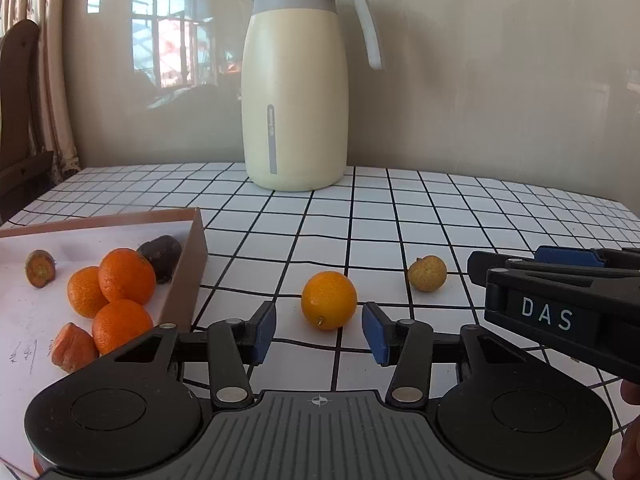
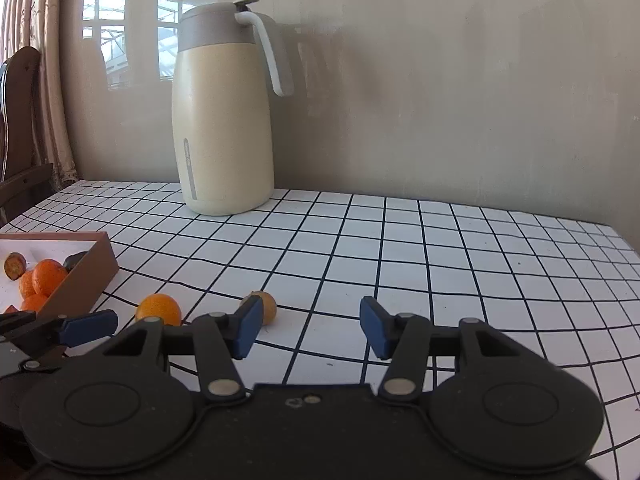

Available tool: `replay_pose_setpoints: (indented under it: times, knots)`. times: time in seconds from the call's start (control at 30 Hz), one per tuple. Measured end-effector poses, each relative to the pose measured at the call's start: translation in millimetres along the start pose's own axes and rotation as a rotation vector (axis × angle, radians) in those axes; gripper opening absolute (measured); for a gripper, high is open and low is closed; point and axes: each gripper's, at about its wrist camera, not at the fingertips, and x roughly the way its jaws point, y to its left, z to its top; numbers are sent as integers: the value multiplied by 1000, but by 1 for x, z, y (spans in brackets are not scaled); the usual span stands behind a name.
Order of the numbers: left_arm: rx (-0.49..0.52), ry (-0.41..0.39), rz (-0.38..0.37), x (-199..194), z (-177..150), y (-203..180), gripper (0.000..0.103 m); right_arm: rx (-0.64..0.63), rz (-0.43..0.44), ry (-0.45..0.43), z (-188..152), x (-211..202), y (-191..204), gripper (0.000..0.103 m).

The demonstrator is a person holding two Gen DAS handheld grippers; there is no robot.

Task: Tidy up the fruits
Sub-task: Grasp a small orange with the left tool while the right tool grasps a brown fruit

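Observation:
An orange lies on the checked tablecloth just beyond my left gripper. The gripper is open and its blue pads stand either side of the orange's near face without touching it. To the right lies a small yellow-brown fruit. In the right wrist view that small fruit sits half hidden behind the left fingertip of my right gripper, which is open and empty over bare cloth. The same orange lies further left.
A brown-walled box with a white lining holds several oranges and other fruit pieces at the left. A tall cream thermos jug stands at the back by the wall. A dark wooden chair is at far left.

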Motion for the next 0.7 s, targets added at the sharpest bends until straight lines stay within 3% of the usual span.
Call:
replay_pose_setpoints:
  times: [0.53,0.7]
  knots:
    - [-22,20,8,25,13,-2,35,90,57,29,7,23,-1,43]
    - [-15,21,-14,28,15,-4,34,105,1,25,4,23,-11,45]
